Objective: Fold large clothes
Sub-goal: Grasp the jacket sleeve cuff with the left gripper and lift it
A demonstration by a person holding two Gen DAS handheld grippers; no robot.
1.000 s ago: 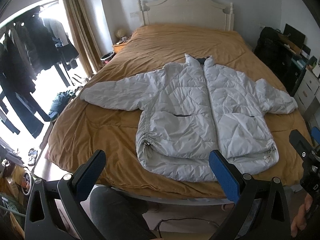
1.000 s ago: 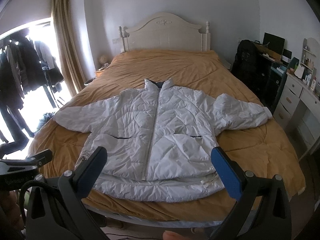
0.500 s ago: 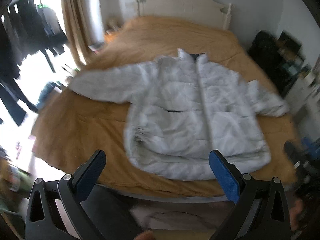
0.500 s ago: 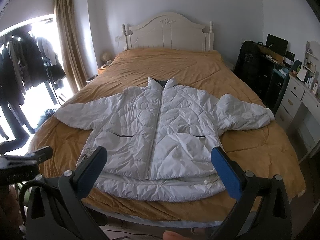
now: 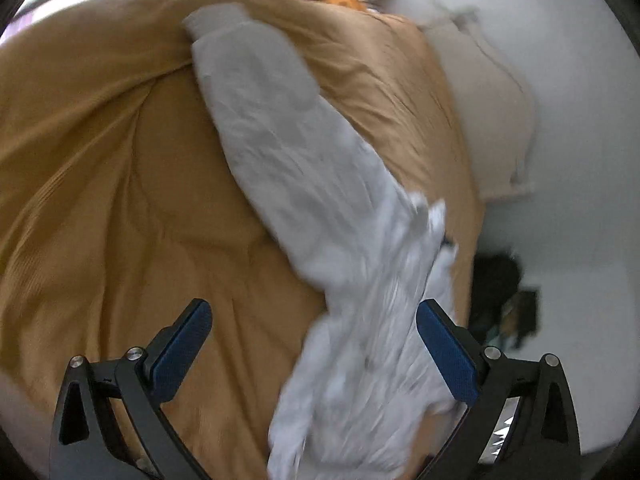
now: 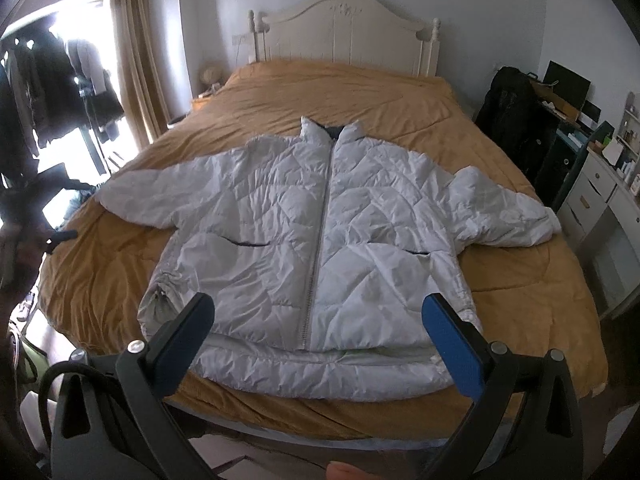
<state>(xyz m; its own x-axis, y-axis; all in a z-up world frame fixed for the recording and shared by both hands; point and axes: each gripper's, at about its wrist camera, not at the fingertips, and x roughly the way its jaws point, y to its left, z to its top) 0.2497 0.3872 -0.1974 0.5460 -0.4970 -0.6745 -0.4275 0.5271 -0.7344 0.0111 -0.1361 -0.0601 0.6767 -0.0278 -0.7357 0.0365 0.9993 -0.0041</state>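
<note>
A white quilted puffer jacket (image 6: 320,240) lies flat and zipped on the mustard bedspread (image 6: 532,292), both sleeves spread out sideways, collar toward the headboard. My right gripper (image 6: 320,332) is open, hovering off the foot of the bed over the jacket's hem. In the left wrist view the picture is blurred and tilted: the jacket's left sleeve (image 5: 276,120) runs diagonally across the bedspread (image 5: 100,200). My left gripper (image 5: 314,344) is open above the bed beside that sleeve's armpit, holding nothing.
A cream headboard (image 6: 344,28) stands at the far end. A desk and white drawers (image 6: 600,184) line the right side with a black bag (image 6: 512,116). Hanging clothes (image 6: 60,84) and a curtain fill the left by the window.
The left gripper has swung fast to the bed's left side and down toward the jacket's left sleeve, its view now rolled. The right gripper has edged slightly closer to the hem.
</note>
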